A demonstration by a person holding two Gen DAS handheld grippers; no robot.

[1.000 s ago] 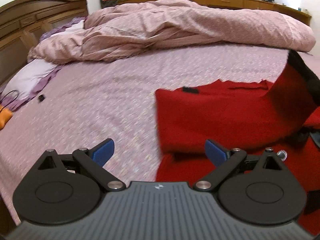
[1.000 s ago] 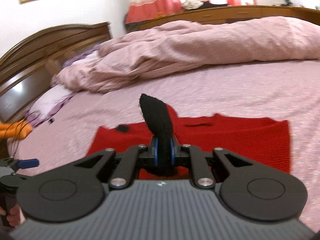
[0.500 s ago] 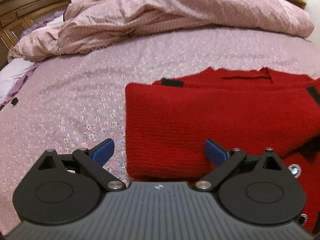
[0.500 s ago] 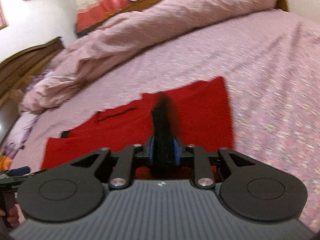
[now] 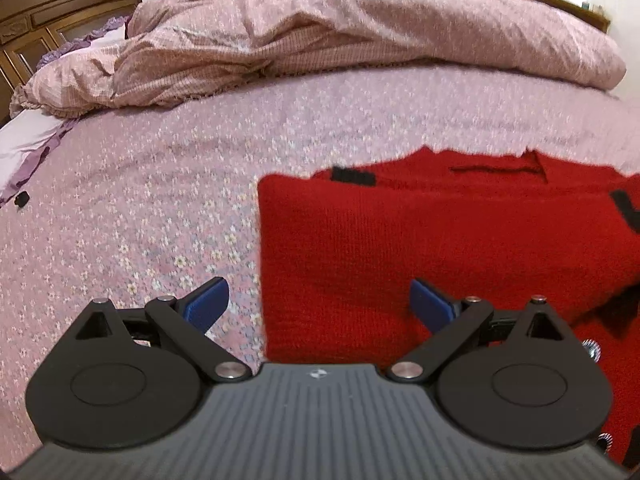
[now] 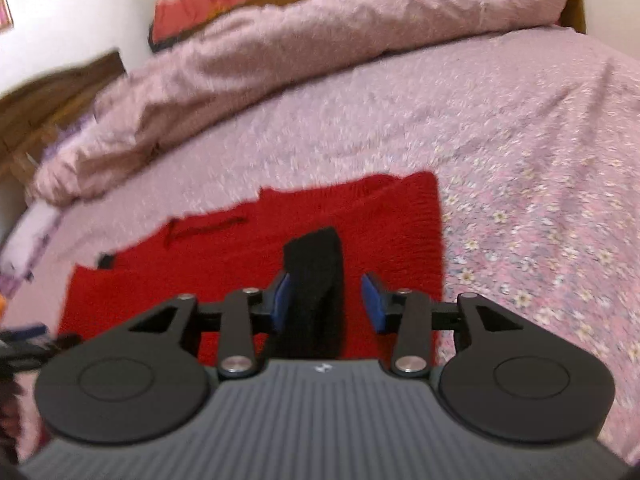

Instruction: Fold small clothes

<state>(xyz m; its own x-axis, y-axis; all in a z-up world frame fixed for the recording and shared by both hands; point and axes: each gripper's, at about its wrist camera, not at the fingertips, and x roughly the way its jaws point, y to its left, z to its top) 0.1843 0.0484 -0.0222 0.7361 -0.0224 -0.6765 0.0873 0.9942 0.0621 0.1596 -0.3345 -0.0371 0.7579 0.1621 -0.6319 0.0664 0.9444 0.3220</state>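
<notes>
A red knit sweater (image 5: pixel 440 248) with black trim lies partly folded on the pink flowered bedsheet (image 5: pixel 140 208); it also shows in the right wrist view (image 6: pixel 248 256). My left gripper (image 5: pixel 318 304) is open and empty, low over the sweater's left folded edge. My right gripper (image 6: pixel 328 300) is open over the sweater's right part. A black cuff (image 6: pixel 316 280) of the sweater stands between its blue pads (image 6: pixel 372 300), leaning on the left one and clear of the right one.
A bunched pink duvet (image 5: pixel 320 40) lies across the far side of the bed. A brown wooden headboard (image 5: pixel 52 16) is at the left. A small black object (image 5: pixel 22 199) lies on the sheet at the left. Bare sheet extends right of the sweater (image 6: pixel 540 220).
My right gripper swung right, lowered the black cuff onto the sweater and opened its jaws. My left gripper stayed open and moved in closer over the folded left edge.
</notes>
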